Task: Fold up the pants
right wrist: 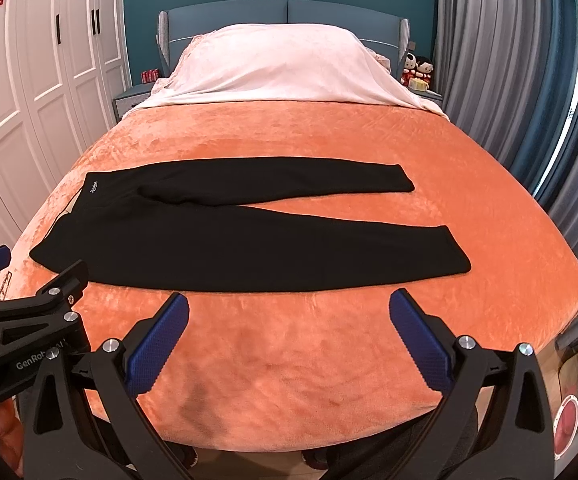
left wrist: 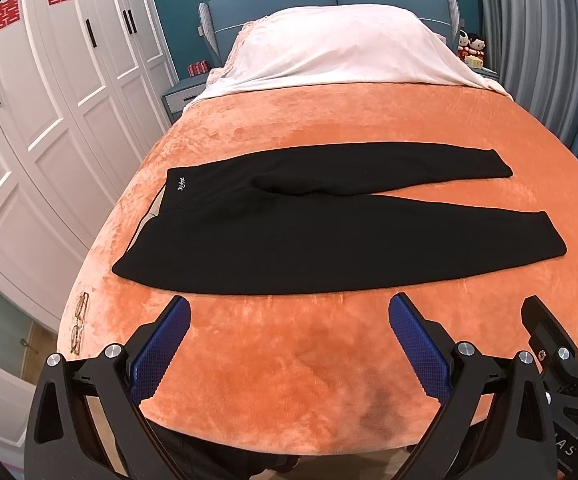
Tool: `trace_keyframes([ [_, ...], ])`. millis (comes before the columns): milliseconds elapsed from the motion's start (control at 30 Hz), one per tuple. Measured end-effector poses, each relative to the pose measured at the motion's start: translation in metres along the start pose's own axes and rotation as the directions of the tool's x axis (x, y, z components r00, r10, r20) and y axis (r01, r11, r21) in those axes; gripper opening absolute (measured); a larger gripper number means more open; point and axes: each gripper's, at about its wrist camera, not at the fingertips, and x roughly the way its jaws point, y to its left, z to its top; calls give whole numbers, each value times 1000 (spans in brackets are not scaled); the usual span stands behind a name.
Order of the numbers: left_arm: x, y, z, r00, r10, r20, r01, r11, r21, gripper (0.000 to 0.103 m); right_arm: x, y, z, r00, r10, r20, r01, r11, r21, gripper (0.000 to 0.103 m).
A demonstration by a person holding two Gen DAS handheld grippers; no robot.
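Black knit pants (left wrist: 329, 240) lie flat on plush orange blanket (left wrist: 289, 360) across bed, waist to the left, legs splayed in narrow V to the right. Left gripper (left wrist: 289, 344) & right gripper (right wrist: 289, 344) hover near the bed's front edge, ribbed blue fingers (left wrist: 161, 352) spread wide, empty.

An orange plush blanket (left wrist: 329, 120) is spread over the bed; wire-rimmed spectacles (left wrist: 79, 322) are placed at its left edge.
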Motion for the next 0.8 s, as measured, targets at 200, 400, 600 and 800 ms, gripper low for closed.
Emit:
trace_keyframes([
  [200,4,-3,1,1000,1,-6,-1,1000,5,98,0,-1,-2,1000,-1,-3,1,1000,1,98],
  [400,4,-3,1,1000,2,-9,-2,1000,6,98,0,-1,-2,1000,1,-6,-1,1000,-1,98],
  [600,5,-4,1,1000,2,-9,-2,1000,6,98,1,-1,-2,1000,0,-8,0,1000,-1,98],
  [800,14,-7,3,1000,6,-27,-6,1000,11,98,14,-4,-1,1000,4,-29,-4,1000,2,98],
])
